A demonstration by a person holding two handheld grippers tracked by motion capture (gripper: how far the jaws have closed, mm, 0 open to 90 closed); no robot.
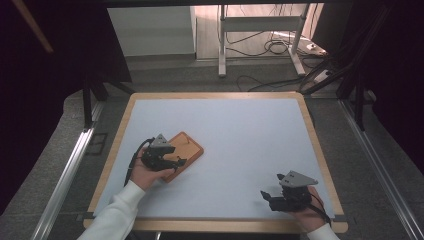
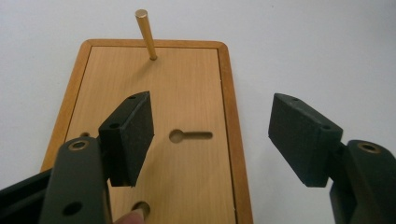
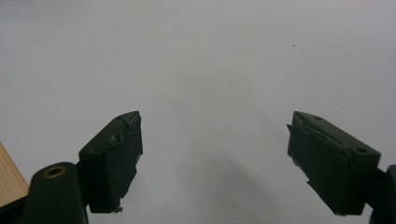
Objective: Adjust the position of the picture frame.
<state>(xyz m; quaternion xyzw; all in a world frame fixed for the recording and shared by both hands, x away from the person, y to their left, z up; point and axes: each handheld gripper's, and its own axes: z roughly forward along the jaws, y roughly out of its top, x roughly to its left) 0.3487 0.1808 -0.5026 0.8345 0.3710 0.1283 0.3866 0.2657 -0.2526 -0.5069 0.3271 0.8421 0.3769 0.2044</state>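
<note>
Board (image 2: 187, 112) with an upright brass pin (image 2: 146, 34) lies under the spread left hand-held gripper (image 2: 210, 135); right hand-held gripper (image 3: 212, 154), also spread, hovers over bare worktop (image 3: 210, 56).

One wooden board (image 2: 187, 107) on table; one brass peg (image 2: 146, 34) standing in it. One keyhole slot (image 2: 190, 136) mid-board, one round hole (image 2: 141, 209) near its close edge. Two grippers: left gripper (image 1: 176, 162), right gripper (image 1: 263, 195).
</note>
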